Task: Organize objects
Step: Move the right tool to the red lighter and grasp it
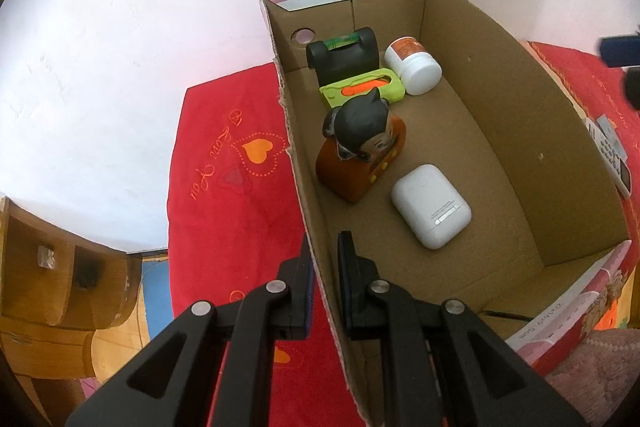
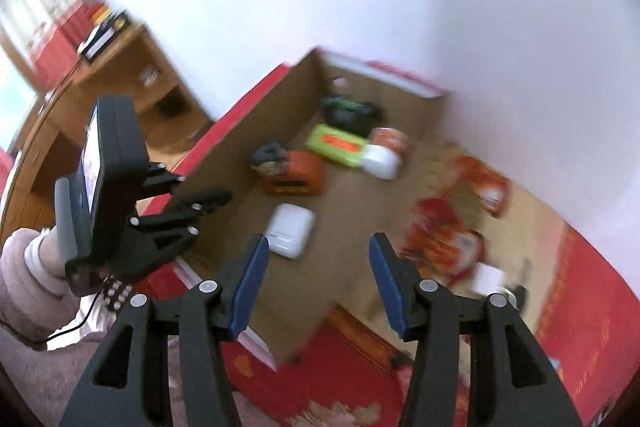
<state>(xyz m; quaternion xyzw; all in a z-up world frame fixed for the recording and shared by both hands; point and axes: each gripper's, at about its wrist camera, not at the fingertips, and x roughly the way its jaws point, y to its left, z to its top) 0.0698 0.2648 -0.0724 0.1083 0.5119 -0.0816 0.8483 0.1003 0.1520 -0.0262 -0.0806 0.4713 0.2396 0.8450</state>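
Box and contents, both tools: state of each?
Box: open top, left wall pinched by left tool.
Right tool: open, empty.
White case: lid shut, lying flat.
Figurine: upright, by left wall.
White bottle: capped, on its side.
Green case: lying flat.
Black jug: at the far wall.

Right wrist view: smeared by motion blur throughout.
Red packets (image 2: 456, 219): beside the cardboard box (image 2: 240, 163), print unreadable, count could not be told.
White cup-like thing (image 2: 490, 279): blurred, identity unclear.
Remote control (image 1: 612, 155): lower part hidden behind the box (image 1: 520, 115) wall.
Dark blue object (image 1: 620, 51): cut off by the picture's right edge.
Black jug (image 1: 344, 59): base hidden behind the green case (image 1: 364, 89).
Box label (image 1: 548, 337): writing too small to read.
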